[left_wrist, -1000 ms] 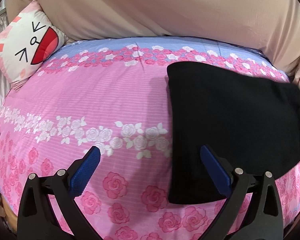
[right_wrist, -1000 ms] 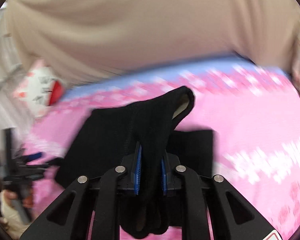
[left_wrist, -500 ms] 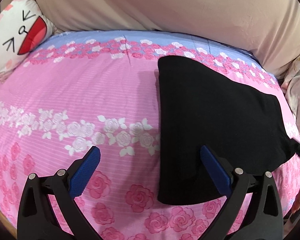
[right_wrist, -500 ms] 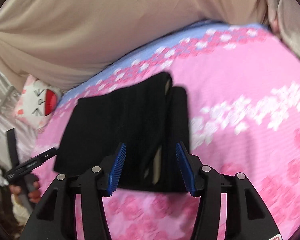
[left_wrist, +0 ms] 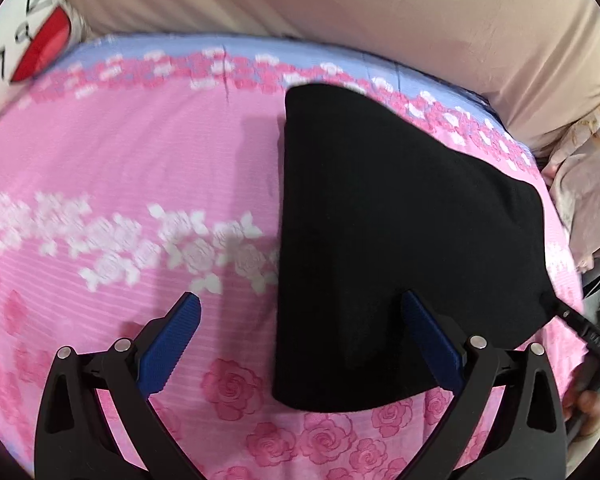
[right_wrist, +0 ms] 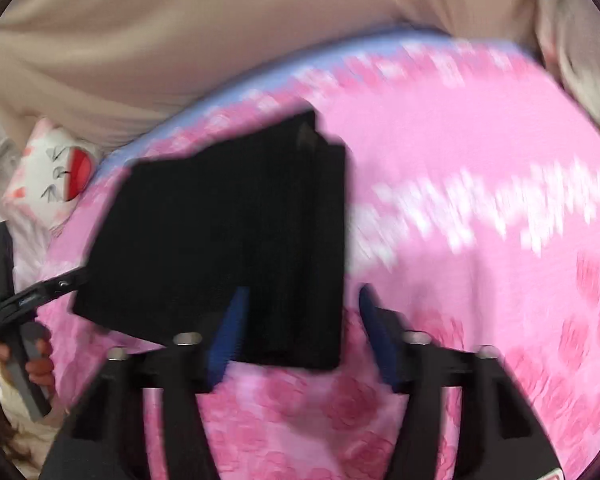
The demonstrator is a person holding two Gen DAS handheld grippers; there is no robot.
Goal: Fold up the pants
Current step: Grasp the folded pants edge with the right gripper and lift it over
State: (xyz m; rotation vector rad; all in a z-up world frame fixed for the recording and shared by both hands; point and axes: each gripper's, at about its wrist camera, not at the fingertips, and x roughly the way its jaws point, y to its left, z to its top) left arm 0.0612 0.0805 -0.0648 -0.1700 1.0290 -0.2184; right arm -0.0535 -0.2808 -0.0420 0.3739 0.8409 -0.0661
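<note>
I find the black pants (left_wrist: 404, 248) lying flat on the bed (left_wrist: 132, 160), folded into a compact slab with a straight left edge, a sloping top edge and a rounded near corner. The cloth is matt, dense and free of wrinkles in the left wrist view. In the right wrist view, which is blurred, the pants (right_wrist: 228, 240) show stacked layers along their right edge. The bed is covered by a smooth pink sheet printed with red roses, a band of white roses and a pale blue strip at the far side.

My left hand-held gripper (left_wrist: 300, 328) hangs over the near edge of the pants with its jaws spread wide; the ribbed blue pads (left_wrist: 168, 344) touch nothing, one above bare sheet, the other above black cloth. My right hand-held gripper (right_wrist: 300, 320) has its jaws opening; the right-hand part of the pants lies between them, but I see no pad pressing on it.

A cushion (left_wrist: 24, 48) with a printed cartoon face sits at the far left corner. Beige cloth (left_wrist: 340, 4), soft and creased, rises behind the bed
</note>
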